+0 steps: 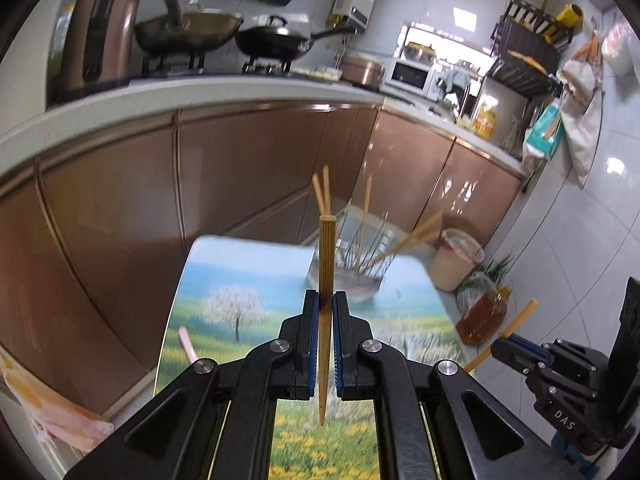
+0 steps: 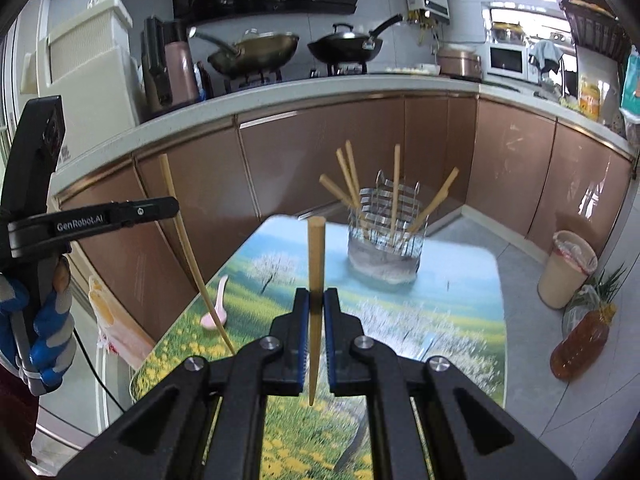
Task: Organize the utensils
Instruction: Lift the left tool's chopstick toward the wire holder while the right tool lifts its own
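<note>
My left gripper (image 1: 326,300) is shut on a bamboo chopstick (image 1: 326,264) held upright above the table. My right gripper (image 2: 316,296) is shut on another chopstick (image 2: 315,256), also upright. Each gripper shows in the other's view: the right gripper (image 1: 508,346) at right with its chopstick (image 1: 520,316), the left gripper (image 2: 160,206) at left with its chopstick (image 2: 180,224). A metal wire utensil holder (image 2: 386,236) stands at the table's far end with several chopsticks (image 2: 395,184) in it; it also shows in the left wrist view (image 1: 356,268). A pink spoon (image 2: 218,308) lies on the table's left side.
The table (image 2: 460,320) has a meadow-print top. Brown cabinets (image 2: 320,160) and a counter with woks (image 2: 344,46) stand behind. A beige bin (image 2: 566,268) and an oil bottle (image 2: 580,344) stand on the floor at right. A plastic bag (image 2: 116,320) hangs at left.
</note>
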Motion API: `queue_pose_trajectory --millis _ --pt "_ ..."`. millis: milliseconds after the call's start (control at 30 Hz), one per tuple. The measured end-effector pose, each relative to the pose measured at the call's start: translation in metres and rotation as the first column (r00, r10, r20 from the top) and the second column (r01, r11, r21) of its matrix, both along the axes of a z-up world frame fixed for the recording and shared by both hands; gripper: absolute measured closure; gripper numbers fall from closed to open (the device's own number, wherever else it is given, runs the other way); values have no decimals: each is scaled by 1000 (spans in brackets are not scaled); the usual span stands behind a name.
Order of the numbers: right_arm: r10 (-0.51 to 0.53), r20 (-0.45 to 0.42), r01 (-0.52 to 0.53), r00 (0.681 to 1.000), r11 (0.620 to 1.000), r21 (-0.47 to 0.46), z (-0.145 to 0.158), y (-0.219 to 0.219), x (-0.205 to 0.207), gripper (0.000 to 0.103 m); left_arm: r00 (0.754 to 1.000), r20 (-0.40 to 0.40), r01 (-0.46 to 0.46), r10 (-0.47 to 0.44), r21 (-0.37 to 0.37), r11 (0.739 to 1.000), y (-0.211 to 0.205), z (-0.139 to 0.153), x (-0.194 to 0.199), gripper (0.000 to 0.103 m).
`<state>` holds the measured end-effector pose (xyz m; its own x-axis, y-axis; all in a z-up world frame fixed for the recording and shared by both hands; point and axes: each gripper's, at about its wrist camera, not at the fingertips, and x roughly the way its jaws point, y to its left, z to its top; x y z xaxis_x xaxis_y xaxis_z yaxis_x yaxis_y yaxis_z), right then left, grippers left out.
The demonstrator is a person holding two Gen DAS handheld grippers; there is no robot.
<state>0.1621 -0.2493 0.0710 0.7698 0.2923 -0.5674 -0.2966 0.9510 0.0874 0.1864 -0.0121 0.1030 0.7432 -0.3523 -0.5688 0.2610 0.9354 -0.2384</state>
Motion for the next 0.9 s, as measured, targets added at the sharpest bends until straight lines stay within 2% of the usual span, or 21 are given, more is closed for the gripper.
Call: queue_pose_trajectory --millis 167,333,467,667,900 --pt "-18 61 18 998 1000 4 37 -13 30 97 998 55 7 -6 -19 1000 -14 35 26 97" --pt "-36 120 34 992 999 19 73 -25 67 97 994 112 26 -21 -39 999 -32 73 66 97" --pt "-53 157 51 986 999 18 97 -32 107 97 990 143 31 -23 -56 998 -50 91 107 97" --pt "-81 158 81 984 997 8 93 -38 164 97 987 160 4 4 -52 999 -79 84 161 97" --pt "-116 91 115 989 993 13 46 -51 225 97 991 132 -24 24 -6 1000 -109 37 218 97"
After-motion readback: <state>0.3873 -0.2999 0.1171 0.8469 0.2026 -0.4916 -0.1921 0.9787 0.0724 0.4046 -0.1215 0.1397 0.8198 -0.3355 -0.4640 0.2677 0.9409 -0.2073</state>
